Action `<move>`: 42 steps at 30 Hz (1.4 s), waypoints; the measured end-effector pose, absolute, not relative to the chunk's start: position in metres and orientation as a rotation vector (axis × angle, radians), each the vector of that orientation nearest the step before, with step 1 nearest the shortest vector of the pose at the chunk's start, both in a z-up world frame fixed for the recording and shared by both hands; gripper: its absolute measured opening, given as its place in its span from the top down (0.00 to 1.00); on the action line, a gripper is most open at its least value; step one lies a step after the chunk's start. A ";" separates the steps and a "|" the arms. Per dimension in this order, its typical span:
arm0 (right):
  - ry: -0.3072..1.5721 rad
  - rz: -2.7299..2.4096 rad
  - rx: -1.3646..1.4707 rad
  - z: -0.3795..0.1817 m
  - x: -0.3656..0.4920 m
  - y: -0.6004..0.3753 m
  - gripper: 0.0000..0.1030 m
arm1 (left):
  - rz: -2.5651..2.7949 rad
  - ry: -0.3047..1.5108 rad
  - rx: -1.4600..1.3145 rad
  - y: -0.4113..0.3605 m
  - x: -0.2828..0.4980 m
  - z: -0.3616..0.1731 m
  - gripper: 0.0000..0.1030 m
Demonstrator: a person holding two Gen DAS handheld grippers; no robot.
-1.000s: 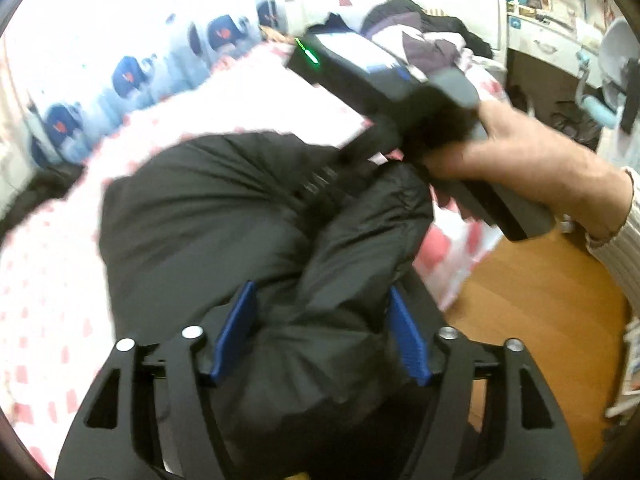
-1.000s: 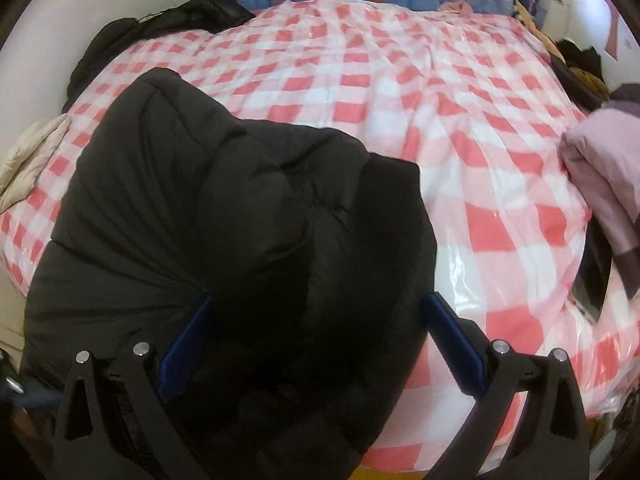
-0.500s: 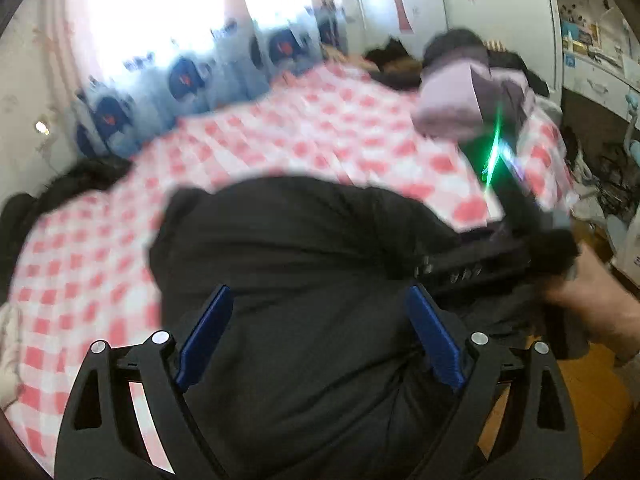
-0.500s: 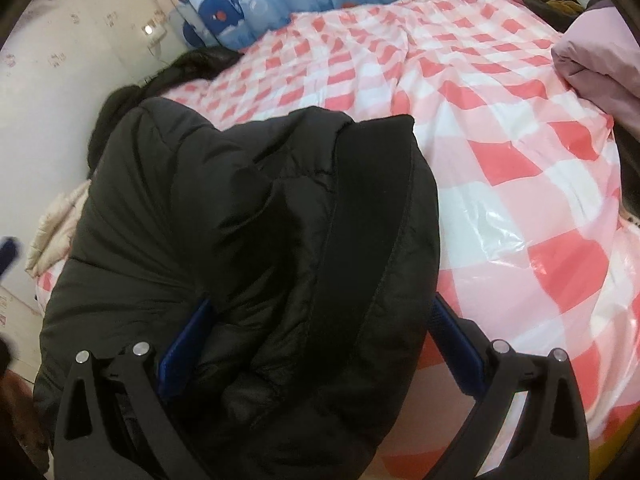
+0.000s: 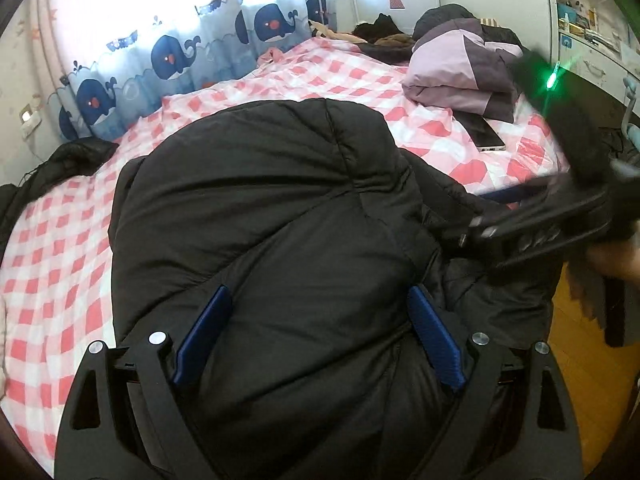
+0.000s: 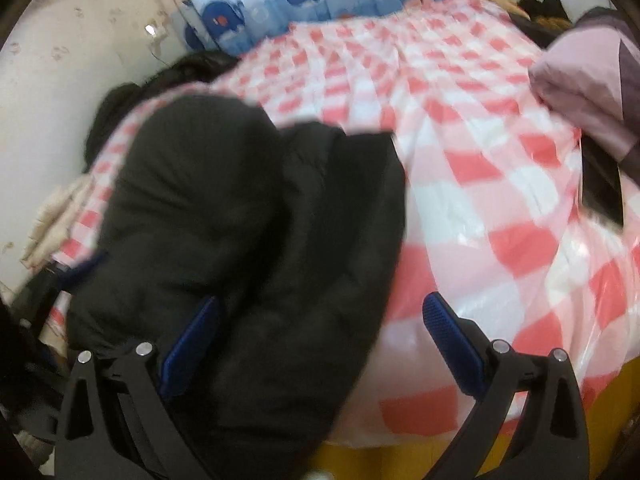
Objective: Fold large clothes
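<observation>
A black puffy jacket lies bunched on the pink-and-white checked bed cover. My left gripper stands wide open over the jacket's near end, and padded cloth bulges up between its blue pads. In the right wrist view the jacket fills the left half. My right gripper is open too: its left pad lies against the jacket's edge and its right pad hangs over bare cover. The left wrist view shows the right gripper, blurred, at the jacket's right side with a hand behind it.
A folded lilac and grey garment and a phone lie at the bed's far right. Another dark garment sits at the left by the whale curtain. Wooden floor shows below the bed's right edge.
My left gripper's jaws spread wider and let go of the jacket fold. The right gripper came off the jacket's top and dropped to its right side; its right pad now hangs over bare cover.
</observation>
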State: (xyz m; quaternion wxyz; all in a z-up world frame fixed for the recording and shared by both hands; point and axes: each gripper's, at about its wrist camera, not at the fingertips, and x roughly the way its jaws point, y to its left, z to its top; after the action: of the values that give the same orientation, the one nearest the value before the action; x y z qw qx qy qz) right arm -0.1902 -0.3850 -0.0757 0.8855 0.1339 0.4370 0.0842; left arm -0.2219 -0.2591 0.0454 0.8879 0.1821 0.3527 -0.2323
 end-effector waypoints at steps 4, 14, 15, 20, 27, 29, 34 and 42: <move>0.948 0.170 0.355 -0.095 -0.191 -0.393 0.06 | -0.484 0.733 0.381 -0.258 -0.223 0.045 0.16; 0.791 0.222 0.385 -0.042 -0.165 -0.389 0.06 | -0.488 0.728 0.375 -0.255 -0.223 0.041 0.16; 0.802 0.217 0.373 -0.044 -0.159 -0.386 0.06 | -0.488 0.729 0.374 -0.254 -0.223 0.040 0.16; 0.874 0.187 0.394 -0.077 -0.142 -0.379 0.06 | -0.506 0.736 0.369 -0.255 -0.221 0.036 0.16; 0.930 0.167 0.431 -0.093 -0.149 -0.387 0.06 | -0.511 0.744 0.390 -0.260 -0.223 0.027 0.15; 0.866 0.185 0.415 -0.073 -0.165 -0.386 0.06 | -0.514 0.747 0.377 -0.256 -0.221 0.026 0.14; 0.968 0.201 0.439 -0.107 -0.163 -0.382 0.06 | -0.530 0.766 0.385 -0.258 -0.221 0.020 0.13; 0.980 0.219 0.506 -0.111 -0.181 -0.384 0.06 | -0.627 0.850 0.227 -0.225 -0.208 0.053 0.13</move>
State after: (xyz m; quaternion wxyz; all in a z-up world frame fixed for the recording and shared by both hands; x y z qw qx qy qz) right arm -0.1809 -0.3839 -0.1115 0.8460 0.2401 0.4646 0.1038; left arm -0.2075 -0.2254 0.0530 0.8577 0.1080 0.4045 -0.2985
